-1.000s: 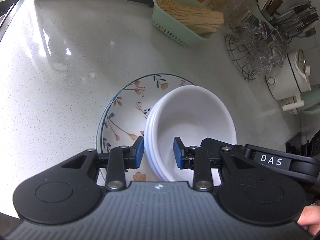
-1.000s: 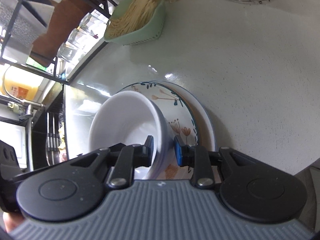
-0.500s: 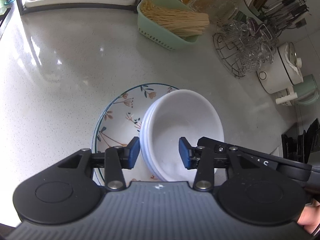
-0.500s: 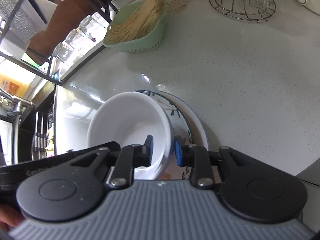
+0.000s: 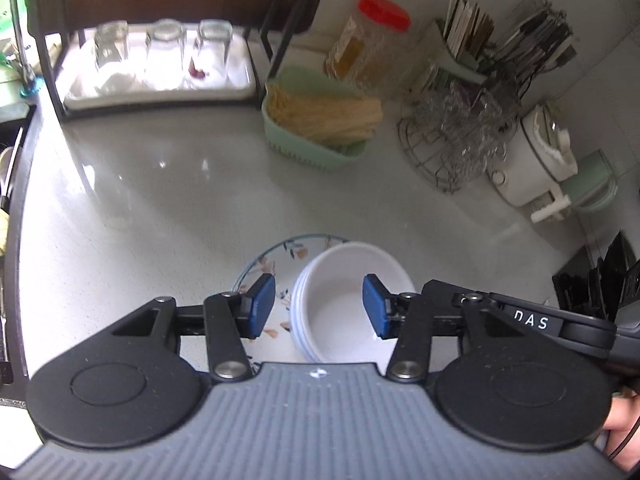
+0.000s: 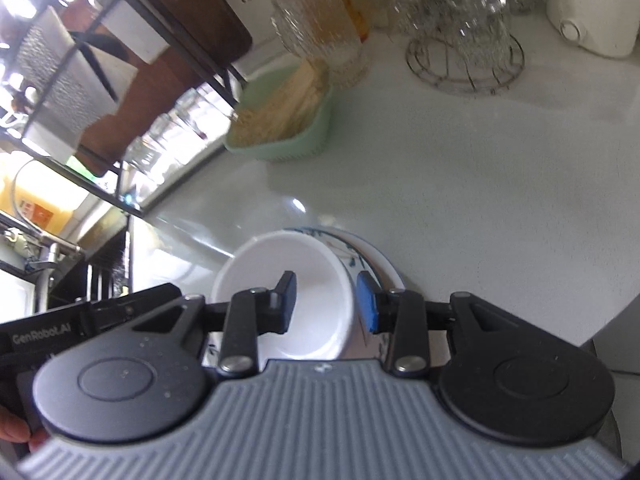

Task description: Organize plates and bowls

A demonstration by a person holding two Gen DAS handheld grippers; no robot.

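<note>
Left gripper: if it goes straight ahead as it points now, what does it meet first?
Probably the stack of white bowls on the floral plate; the left gripper, jaws open, frames its near rim. Depth is unclear.

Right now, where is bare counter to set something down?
Bare grey countertop lies between the black dish rack, the green noodle basket and the floral plate under the white bowls. The right back corner is crowded around the wire glass rack.
</note>
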